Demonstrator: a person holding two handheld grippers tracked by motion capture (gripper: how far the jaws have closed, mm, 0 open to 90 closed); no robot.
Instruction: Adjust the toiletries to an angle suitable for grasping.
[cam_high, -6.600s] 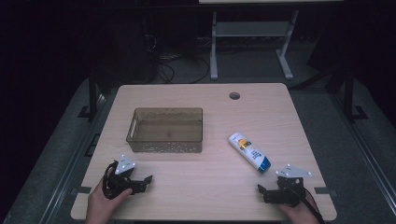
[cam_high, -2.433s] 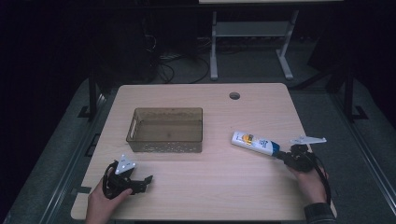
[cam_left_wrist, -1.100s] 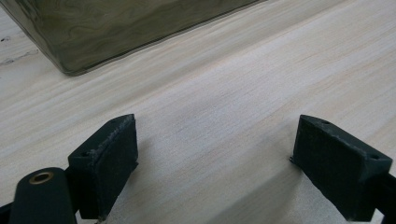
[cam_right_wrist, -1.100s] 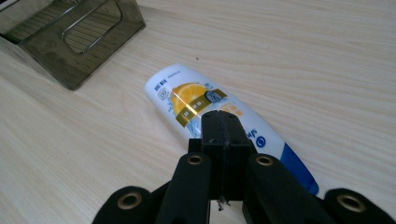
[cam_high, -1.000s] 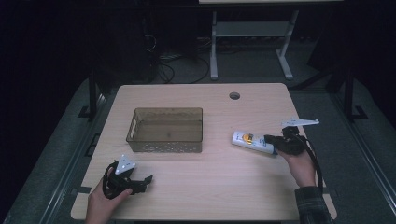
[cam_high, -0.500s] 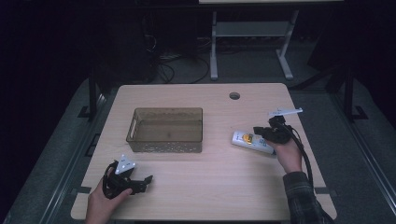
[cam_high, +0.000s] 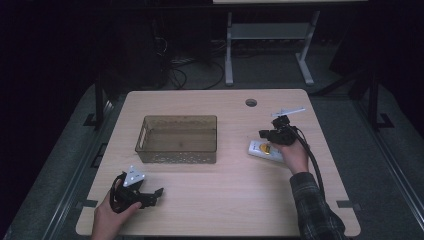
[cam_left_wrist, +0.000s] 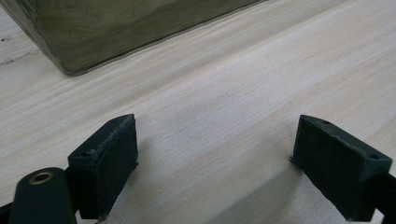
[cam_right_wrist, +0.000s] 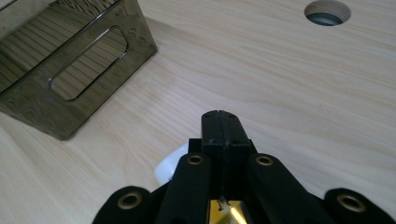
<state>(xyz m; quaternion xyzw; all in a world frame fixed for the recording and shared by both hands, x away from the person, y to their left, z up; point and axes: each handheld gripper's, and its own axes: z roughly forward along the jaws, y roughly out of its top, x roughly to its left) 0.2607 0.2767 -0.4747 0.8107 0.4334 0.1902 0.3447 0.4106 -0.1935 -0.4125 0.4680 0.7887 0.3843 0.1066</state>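
White tube (cam_high: 264, 149) lies near table's (cam_high: 210, 210) right edge under closed, empty right gripper (cam_high: 264, 134), left gripper (cam_high: 156, 192) wide open; pushing could roll tube off.

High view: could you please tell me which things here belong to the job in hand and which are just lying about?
In the job:
- right gripper, jaws shut, over the white tube
- tinted bin, probably where the tube goes

Lying about:
- left gripper, open, resting on the table
- cable hole
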